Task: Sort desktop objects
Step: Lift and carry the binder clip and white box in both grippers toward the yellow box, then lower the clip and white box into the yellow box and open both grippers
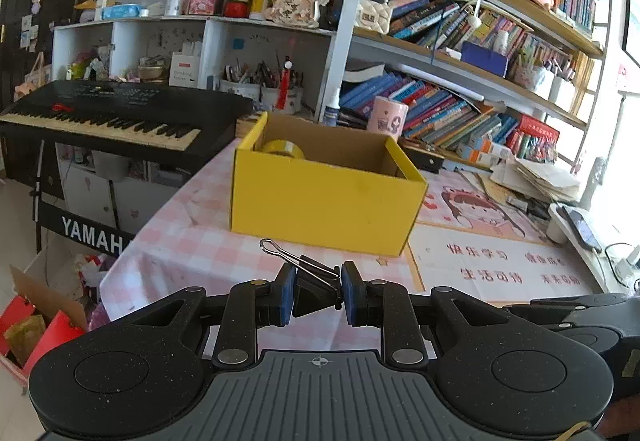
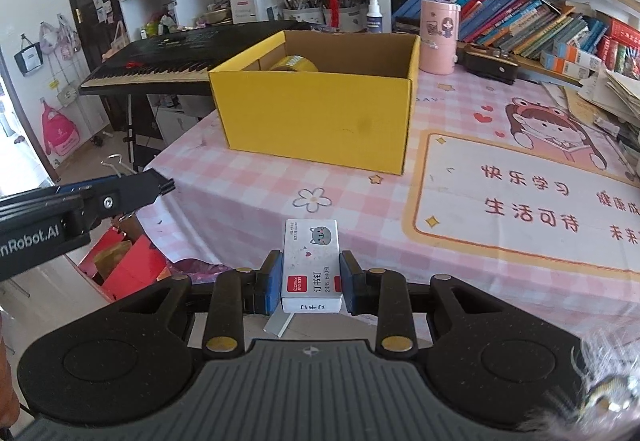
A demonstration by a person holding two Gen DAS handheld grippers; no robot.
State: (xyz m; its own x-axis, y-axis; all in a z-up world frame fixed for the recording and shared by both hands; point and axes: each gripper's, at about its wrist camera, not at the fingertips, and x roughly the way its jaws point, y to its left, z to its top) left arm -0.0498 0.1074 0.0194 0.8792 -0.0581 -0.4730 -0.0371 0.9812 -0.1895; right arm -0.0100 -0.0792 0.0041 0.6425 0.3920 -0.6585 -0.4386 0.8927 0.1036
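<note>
Left claw: clamped on binder clip
Right claw: clamped on staple box
Yellow box: near table left edge

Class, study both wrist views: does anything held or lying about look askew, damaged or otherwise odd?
One thing: the staple box clamped in the right gripper has a strip of staples sliding out of its near end, as if the box is open there. The binder clip in the left gripper looks fine.
</note>
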